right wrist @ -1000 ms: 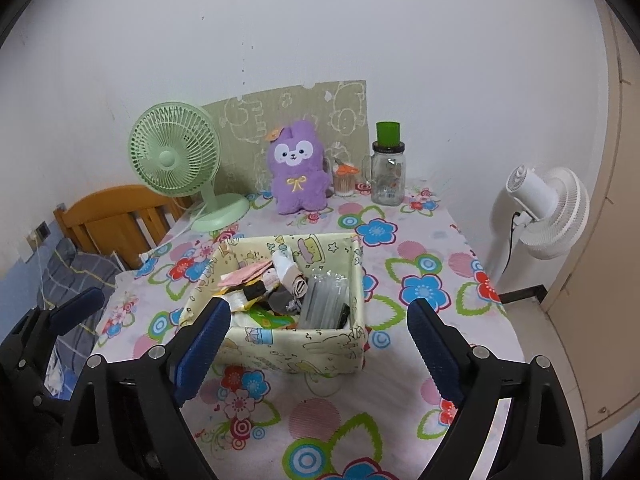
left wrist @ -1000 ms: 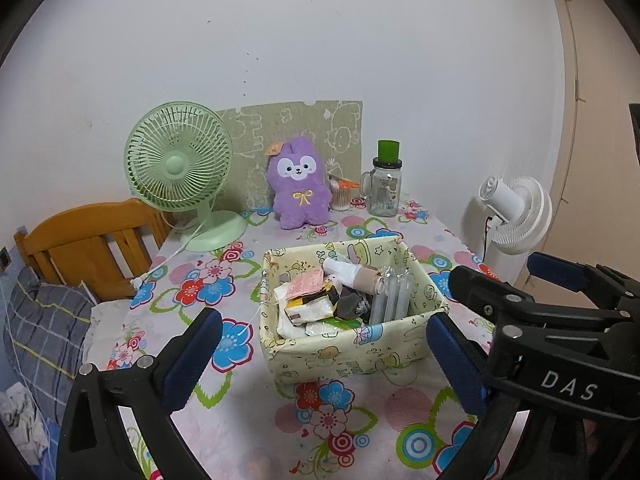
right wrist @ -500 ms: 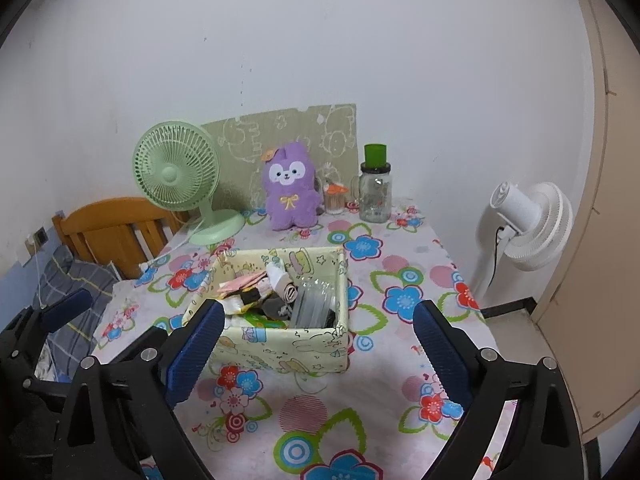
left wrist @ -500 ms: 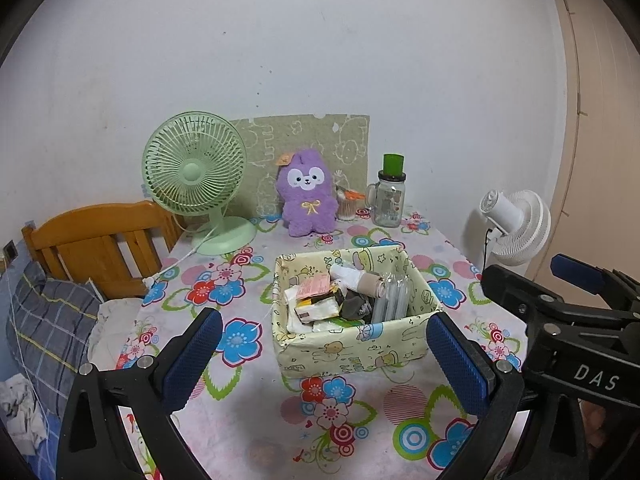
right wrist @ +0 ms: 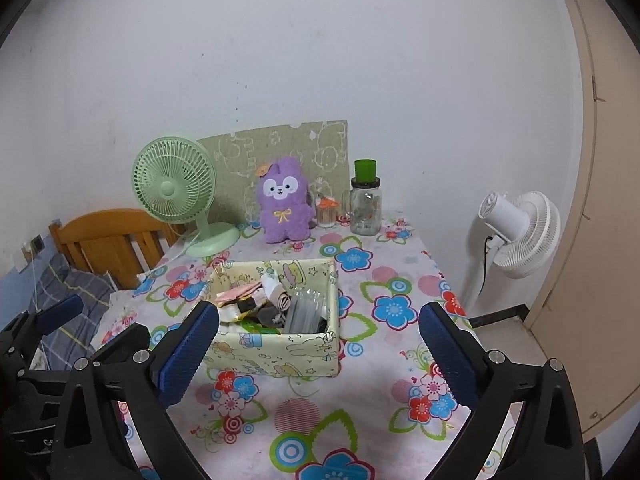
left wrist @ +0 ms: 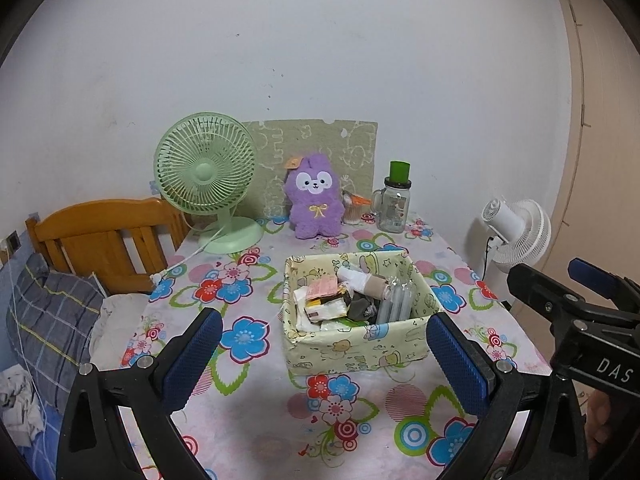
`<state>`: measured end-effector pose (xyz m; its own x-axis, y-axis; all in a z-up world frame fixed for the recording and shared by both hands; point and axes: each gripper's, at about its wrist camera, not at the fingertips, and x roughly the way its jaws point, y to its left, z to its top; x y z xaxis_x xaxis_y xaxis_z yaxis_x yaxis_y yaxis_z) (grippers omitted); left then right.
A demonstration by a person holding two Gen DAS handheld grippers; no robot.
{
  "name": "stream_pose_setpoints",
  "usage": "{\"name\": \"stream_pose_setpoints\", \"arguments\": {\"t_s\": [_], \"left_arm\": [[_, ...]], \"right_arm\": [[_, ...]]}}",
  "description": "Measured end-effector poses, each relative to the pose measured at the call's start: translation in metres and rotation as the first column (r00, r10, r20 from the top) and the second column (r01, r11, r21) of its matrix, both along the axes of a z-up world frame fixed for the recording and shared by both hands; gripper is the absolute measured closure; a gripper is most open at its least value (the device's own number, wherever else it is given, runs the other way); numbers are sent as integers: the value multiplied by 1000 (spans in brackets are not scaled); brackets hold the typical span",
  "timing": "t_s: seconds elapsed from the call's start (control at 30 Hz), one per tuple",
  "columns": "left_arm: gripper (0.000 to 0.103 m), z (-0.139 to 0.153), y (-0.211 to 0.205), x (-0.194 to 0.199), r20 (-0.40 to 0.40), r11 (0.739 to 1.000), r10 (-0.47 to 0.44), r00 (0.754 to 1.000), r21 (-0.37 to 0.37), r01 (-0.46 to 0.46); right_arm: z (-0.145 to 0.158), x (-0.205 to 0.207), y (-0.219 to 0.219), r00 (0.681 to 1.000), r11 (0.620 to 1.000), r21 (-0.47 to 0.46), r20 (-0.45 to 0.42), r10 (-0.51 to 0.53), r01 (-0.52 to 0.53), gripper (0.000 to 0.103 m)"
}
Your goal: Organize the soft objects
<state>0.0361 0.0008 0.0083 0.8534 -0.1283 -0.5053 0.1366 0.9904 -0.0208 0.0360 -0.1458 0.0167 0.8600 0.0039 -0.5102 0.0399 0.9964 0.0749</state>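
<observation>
A plain white wall backs a counter covered in a flowered cloth, with a wooden bed headboard off its left edge. Both pairs of blue-padded fingers are spread wide and hold nothing: the left gripper hangs over the near part of the counter, and the right gripper sits just to its right, its black frame showing at the right edge of the left wrist view. Between and beyond the fingers, near the middle of the counter, stands a pale yellow fabric box printed with cartoon figures. It is packed with rolled socks, folded cloths and packets, and a bundle of clear tubes along its right side. Farther back, against the wall, a purple plush toy sits upright in front of a patterned green board. A green desk fan stands to the plush's left, its white cord trailing toward the counter's left edge. To the plush's right are a small cup and a glass jar with a green cap. A white standing fan stands off the counter at the far right, near a beige door.
</observation>
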Motion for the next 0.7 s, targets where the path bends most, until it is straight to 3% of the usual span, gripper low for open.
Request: {"name": "stream_pose_setpoints", "arguments": {"t_s": [0.7], "left_arm": [[0, 7, 5, -8, 24, 1000, -3, 1000, -12, 3]], "right_arm": [[5, -8, -3, 999, 1000, -11, 24, -21, 22, 0]]}}
